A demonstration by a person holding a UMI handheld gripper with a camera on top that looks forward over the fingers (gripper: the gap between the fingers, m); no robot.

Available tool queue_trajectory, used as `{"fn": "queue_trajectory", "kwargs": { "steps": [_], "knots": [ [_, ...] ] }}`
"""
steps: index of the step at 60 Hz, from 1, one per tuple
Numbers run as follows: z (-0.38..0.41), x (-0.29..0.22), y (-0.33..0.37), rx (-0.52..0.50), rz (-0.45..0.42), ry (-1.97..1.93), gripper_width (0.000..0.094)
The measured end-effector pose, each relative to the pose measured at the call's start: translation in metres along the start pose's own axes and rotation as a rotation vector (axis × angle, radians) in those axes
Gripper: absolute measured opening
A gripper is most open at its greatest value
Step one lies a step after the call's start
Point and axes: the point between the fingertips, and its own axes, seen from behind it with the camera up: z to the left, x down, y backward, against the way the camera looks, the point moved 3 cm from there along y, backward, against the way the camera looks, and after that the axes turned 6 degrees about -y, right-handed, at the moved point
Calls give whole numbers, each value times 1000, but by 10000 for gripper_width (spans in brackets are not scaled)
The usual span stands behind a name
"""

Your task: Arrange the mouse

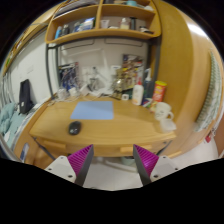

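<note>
A small dark mouse (74,128) lies on the wooden desk (110,130), just left of and in front of a light blue mouse mat (96,110). My gripper (112,160) hangs well back from the desk, in front of its near edge, with its magenta pads (82,158) spread wide apart. Nothing is between the fingers. The mouse is beyond them and a little to the left.
Bottles, an orange can (159,91) and other clutter stand along the desk's back and right side. A white cup (163,111) sits near the right edge. Wooden shelves (105,22) hang above. A dark chair (25,96) stands at the left.
</note>
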Motion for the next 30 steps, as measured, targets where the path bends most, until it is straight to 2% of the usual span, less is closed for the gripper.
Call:
{"fn": "queue_trajectory", "kwargs": {
  "steps": [6,15,30],
  "knots": [
    [66,25,-32,-79,39,29,810],
    [144,37,-78,-154,77,28,814],
    [190,21,-162,-133,116,14,810]
  ]
}}
